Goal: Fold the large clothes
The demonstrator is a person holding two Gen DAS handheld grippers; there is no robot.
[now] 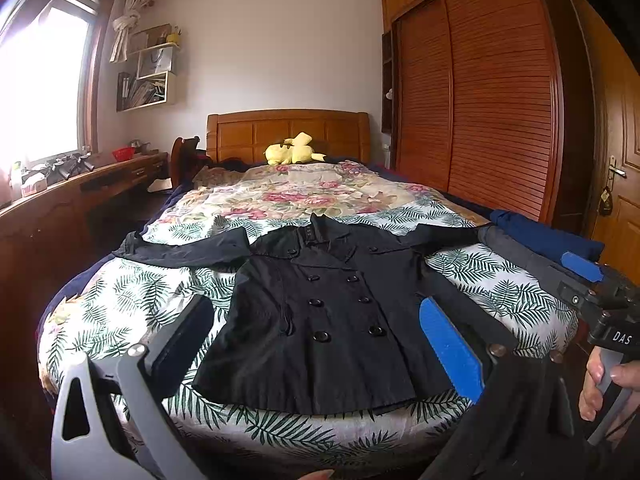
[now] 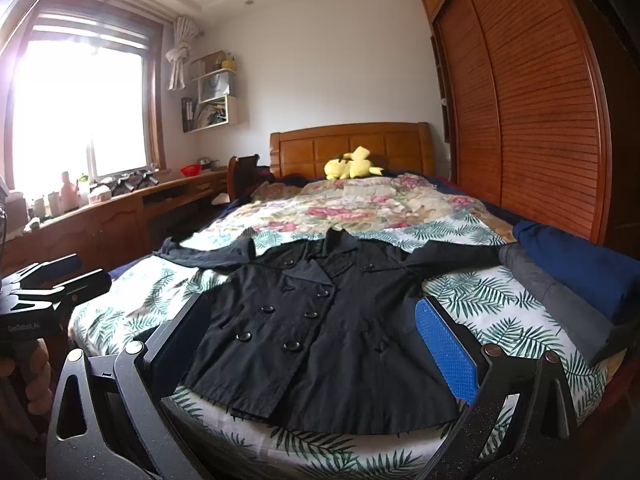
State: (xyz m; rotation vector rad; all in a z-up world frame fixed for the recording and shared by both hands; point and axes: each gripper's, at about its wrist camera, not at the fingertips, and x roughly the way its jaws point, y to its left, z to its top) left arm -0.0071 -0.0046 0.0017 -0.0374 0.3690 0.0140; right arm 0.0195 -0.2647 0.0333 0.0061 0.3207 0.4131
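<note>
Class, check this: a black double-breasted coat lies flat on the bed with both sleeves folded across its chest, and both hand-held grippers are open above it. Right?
Not quite. The black coat has its sleeves spread outward, not folded across its chest; the left wrist view shows this. It lies flat on the bed, both hand-held grippers open.

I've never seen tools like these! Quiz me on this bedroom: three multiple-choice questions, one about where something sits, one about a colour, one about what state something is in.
1. Where is the yellow plush toy?
A. at the headboard end of the bed
B. on the desk
C. on the coat

2. What colour is the coat?
A. red
B. black
C. white

3. How does the coat lie?
A. folded in half
B. rolled up
C. spread flat, front up, sleeves out

Answers:
1. A: the yellow plush toy sits by the wooden headboard, far beyond the coat.
2. B: the coat is black with dark buttons.
3. C: both sleeves stretch sideways over the bed; the left gripper and right gripper are open, holding nothing.
</note>
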